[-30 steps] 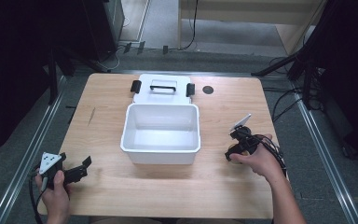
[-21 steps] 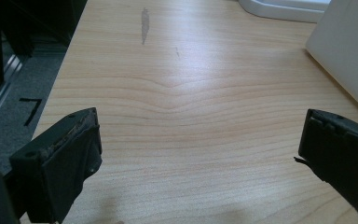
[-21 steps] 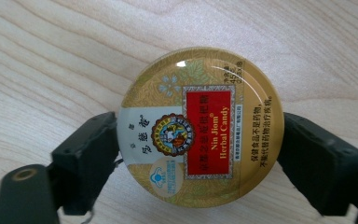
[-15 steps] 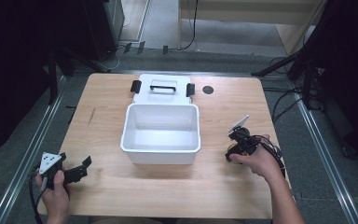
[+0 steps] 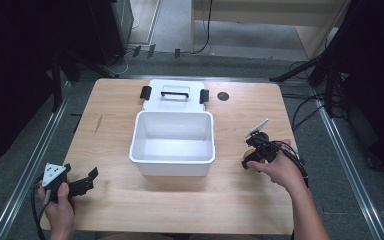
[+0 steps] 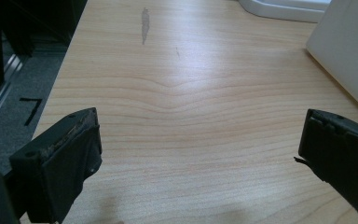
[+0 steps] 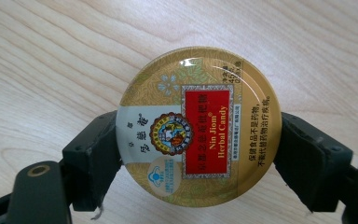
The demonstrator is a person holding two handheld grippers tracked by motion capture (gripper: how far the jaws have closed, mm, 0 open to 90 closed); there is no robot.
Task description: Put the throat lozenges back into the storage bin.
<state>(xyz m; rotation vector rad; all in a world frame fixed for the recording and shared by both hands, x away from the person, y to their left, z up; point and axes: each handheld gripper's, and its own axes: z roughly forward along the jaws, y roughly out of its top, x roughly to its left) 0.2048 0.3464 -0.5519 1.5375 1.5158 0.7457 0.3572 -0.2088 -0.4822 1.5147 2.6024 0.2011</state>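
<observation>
High view: white bin point(image 5: 172, 159) centre of table point(image 5: 115, 105), lid point(image 5: 174, 93) behind it at upper centre. Right tongs point(image 5: 252, 155) lower right, near bin's right wall; left tongs point(image 5: 82, 182) lower left, well apart.

Left gripper view: left tongs point(image 6: 196, 154) spread wide, empty, bare wood between.

Right gripper view: right tongs point(image 7: 198, 154) clenched on round candy tin point(image 7: 199, 126), jaws on opposite rim sides. Judgement: bin lies left of tin; right hand nearer.

The white bin point(image 6: 349, 51) is cut off by the frame edge.
</observation>
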